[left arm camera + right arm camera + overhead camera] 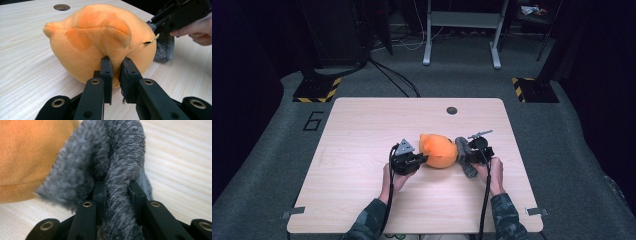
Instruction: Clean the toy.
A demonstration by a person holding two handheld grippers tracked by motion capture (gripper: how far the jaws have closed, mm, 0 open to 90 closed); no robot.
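Orange plush [439, 150] mid pale-wood table [362, 125], nearer front edge, L gripper [116, 62] pinching its fold, R gripper [116, 187] clamped on grey fur piece [117, 157]; dark room, grey carpet [262, 160].

An orange plush toy [439, 150] with a grey furry part [112, 170] lies on the pale wood-grain table [362, 130].

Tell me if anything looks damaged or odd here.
One thing: the left tool's right-hand pad looks frayed, with a thread hanging off its edge. The orange plush toy and its grey fur piece look intact, each pinched by a tool.
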